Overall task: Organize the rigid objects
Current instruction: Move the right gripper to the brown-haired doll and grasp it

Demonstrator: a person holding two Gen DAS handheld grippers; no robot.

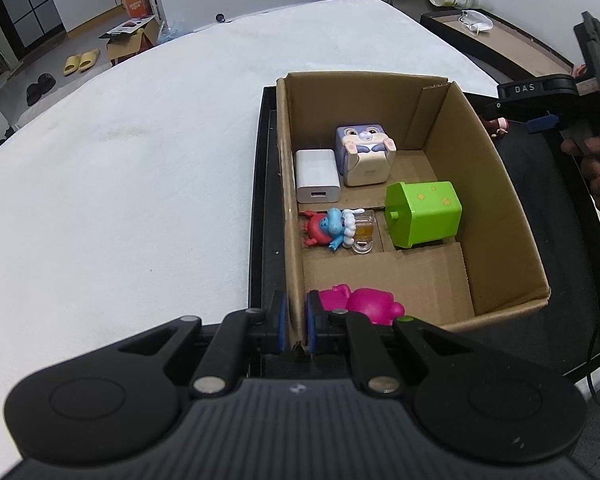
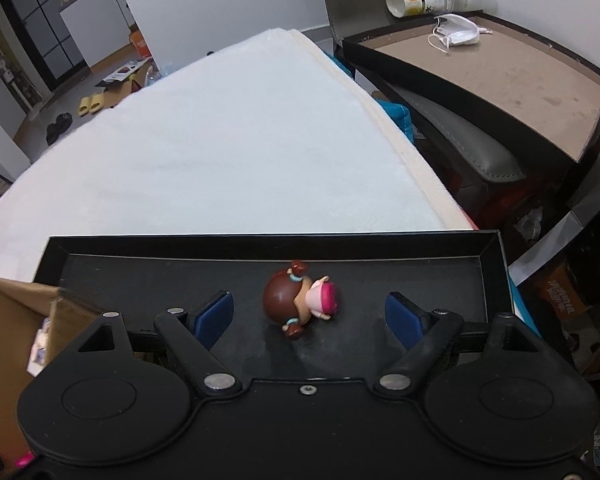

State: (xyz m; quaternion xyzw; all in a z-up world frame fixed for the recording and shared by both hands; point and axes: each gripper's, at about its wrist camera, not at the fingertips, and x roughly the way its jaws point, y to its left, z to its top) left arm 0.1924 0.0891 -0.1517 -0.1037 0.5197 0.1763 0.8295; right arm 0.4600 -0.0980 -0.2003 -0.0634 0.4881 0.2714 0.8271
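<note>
The left tongs (image 1: 296, 324) are clamped tight on the near wall of the cardboard box (image 1: 492, 184), one blue pad on either side of the board. The box stands inside a shallow black tray (image 2: 488, 276) on the white-covered worktop (image 1: 140, 184). In the box lie a white charger (image 1: 317, 176), a rabbit-faced cube (image 1: 365, 155), a green plastic block (image 1: 422, 213), a small red-and-blue figure (image 1: 330, 229) with a clear mug (image 1: 364, 234), and a magenta figure (image 1: 360, 303) just beside the gripped wall. The right tongs (image 2: 309, 316) hang spread wide with nothing held, their pads either side of, and clear of, a brown-haired doll figurine (image 2: 300, 300) lying on the tray floor outside the box.
</note>
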